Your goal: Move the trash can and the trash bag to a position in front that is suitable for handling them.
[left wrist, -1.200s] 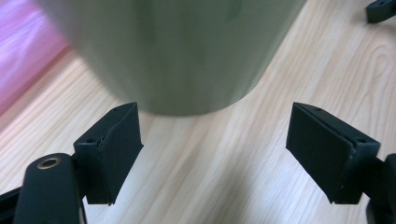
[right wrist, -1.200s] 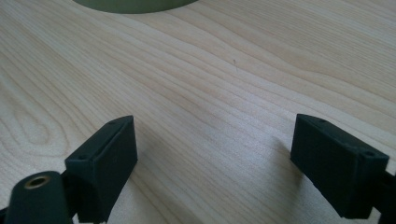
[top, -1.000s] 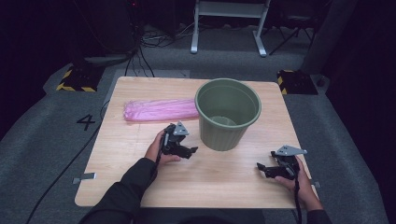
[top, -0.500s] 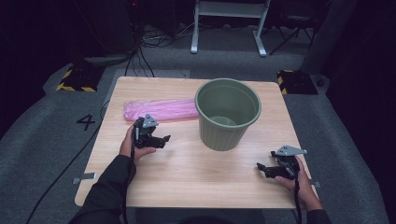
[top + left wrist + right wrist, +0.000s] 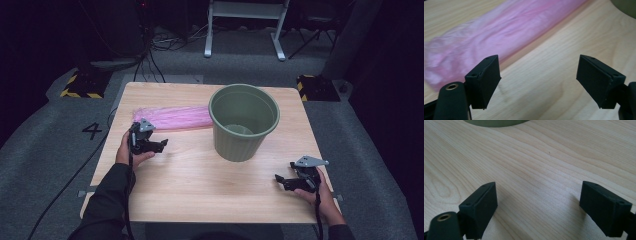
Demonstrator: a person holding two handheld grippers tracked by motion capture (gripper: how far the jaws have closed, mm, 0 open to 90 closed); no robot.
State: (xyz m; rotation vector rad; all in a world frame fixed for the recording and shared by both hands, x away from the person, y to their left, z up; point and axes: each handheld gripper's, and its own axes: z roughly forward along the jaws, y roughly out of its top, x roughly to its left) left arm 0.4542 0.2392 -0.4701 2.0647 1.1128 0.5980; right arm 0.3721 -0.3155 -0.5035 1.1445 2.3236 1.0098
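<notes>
The left gripper (image 5: 159, 145) hovers with jaws wide and empty just beside the near end of the pink bag (image 5: 172, 118), which lies flat left of the green bin (image 5: 243, 122). Best pinch low at one edge. The right gripper (image 5: 282, 181) rests open, empty.

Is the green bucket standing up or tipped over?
Standing up. The green bucket sits on its base on the table, with its round open mouth facing up.

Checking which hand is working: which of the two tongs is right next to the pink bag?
The left tongs, open, beside the pink bag. The right tongs sit open at the table's near right corner, past the green bin.
</notes>
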